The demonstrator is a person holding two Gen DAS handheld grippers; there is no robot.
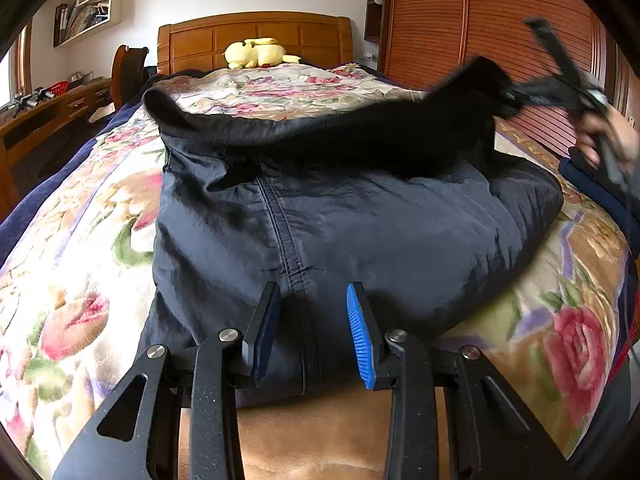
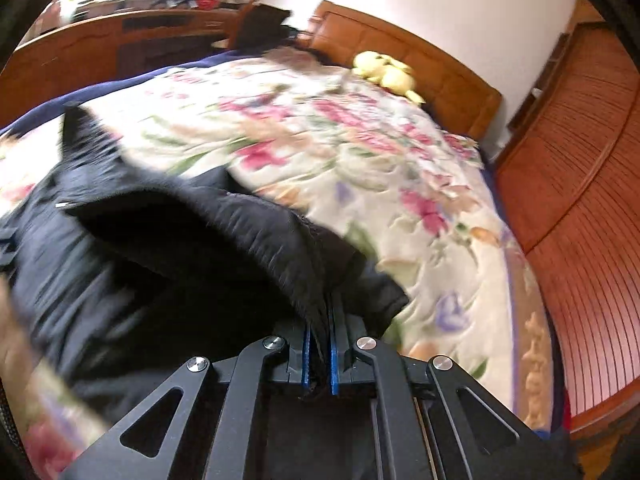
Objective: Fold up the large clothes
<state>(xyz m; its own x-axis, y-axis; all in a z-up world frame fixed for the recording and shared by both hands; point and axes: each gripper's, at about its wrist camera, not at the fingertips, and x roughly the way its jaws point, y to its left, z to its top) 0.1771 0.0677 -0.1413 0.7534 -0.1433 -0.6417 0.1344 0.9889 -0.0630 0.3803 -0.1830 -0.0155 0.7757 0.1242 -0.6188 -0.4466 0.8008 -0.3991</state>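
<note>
A large dark navy jacket (image 1: 360, 232) lies on the floral bedspread (image 1: 72, 264), its stitched seam running toward me. My left gripper (image 1: 314, 308) is open, its blue-padded fingers astride the near hem, just above the fabric. My right gripper (image 2: 319, 344) is shut on the jacket's black fleece-lined edge (image 2: 224, 240) and holds it lifted. In the left wrist view it (image 1: 516, 94) appears at the far right, blurred, pulling that black edge (image 1: 360, 132) up off the bed.
A yellow plush toy (image 1: 258, 53) lies by the wooden headboard (image 1: 256, 32). A wooden wardrobe (image 1: 480, 20) stands on the right. A desk (image 1: 48, 120) and chair stand on the left. A tan strip of bedspread (image 1: 320, 432) lies under my left gripper.
</note>
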